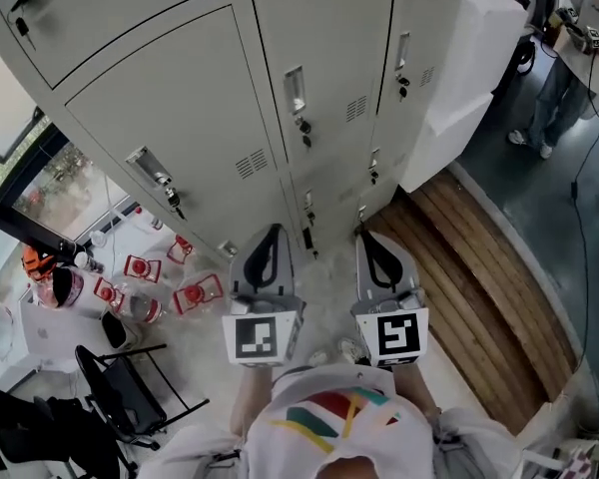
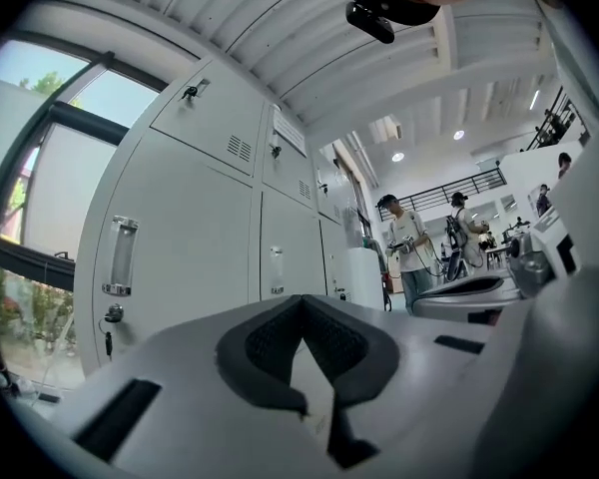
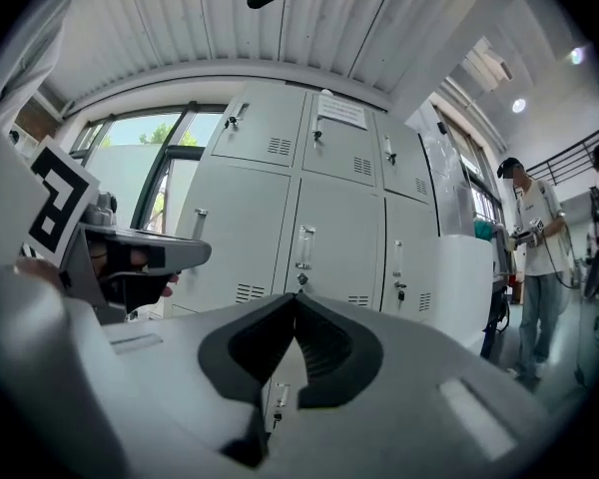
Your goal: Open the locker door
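Observation:
A bank of grey lockers stands in front of me with every door closed. The middle door has a recessed handle and a key hanging in its lock. Both grippers are held low, side by side and short of the lockers, touching none of them. My left gripper is shut with nothing between its pads. My right gripper is also shut and empty. In the right gripper view it points at the middle door's handle, and the left gripper shows at the left.
A black chair and several red-and-white items lie on the floor at the left by a window. At the right are a white cabinet, a strip of wooden flooring and a person standing.

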The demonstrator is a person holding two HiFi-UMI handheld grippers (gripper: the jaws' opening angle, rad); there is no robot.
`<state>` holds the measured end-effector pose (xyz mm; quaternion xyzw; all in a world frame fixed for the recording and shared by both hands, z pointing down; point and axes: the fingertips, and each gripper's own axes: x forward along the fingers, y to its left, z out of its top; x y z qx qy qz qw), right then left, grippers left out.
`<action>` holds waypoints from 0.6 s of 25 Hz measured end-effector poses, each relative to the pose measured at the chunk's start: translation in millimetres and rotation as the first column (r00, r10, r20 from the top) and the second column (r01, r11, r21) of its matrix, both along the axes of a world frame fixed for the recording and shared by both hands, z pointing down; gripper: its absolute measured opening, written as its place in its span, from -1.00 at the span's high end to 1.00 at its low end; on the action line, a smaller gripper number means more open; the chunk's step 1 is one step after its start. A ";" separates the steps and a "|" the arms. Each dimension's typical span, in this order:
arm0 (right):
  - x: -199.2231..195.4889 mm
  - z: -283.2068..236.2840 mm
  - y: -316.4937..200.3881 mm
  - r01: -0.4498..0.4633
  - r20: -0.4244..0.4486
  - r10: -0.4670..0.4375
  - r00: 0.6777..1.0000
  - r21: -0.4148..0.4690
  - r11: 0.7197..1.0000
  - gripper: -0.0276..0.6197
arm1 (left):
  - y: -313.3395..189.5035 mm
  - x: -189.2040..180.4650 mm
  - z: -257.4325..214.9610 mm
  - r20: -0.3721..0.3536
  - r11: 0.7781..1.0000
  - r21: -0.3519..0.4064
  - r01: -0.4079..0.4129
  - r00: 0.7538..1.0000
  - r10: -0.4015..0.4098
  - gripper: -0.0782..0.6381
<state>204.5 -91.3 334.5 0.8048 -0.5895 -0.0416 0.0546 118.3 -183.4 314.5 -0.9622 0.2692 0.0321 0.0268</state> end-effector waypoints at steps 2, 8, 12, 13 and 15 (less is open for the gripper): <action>-1.3 1.9 -0.9 0.023 -0.002 -0.023 1.000 -0.007 1.000 0.91 | 0.7 -1.2 0.7 0.011 1.000 0.012 0.022 1.000 -0.022 0.74; -0.8 -3.7 -0.1 0.077 -0.009 -0.077 0.997 0.007 0.997 0.91 | 5.2 -0.6 -11.0 0.049 0.994 0.088 0.069 0.996 -0.073 0.74; 4.2 -7.4 3.6 0.086 -0.015 -0.085 0.996 0.016 0.996 0.91 | 1.1 -6.5 -12.4 0.025 0.992 0.059 0.111 0.993 -0.113 0.74; 5.3 -7.0 2.9 0.091 -0.015 -0.091 0.996 0.014 0.996 0.91 | -0.3 -9.0 -15.7 0.000 0.992 0.046 0.117 0.993 -0.117 0.74; 5.3 -5.3 -0.7 0.109 0.000 -0.109 0.994 0.018 0.994 0.91 | -1.3 -15.0 -22.1 -0.042 0.992 0.038 0.119 0.992 -0.118 0.74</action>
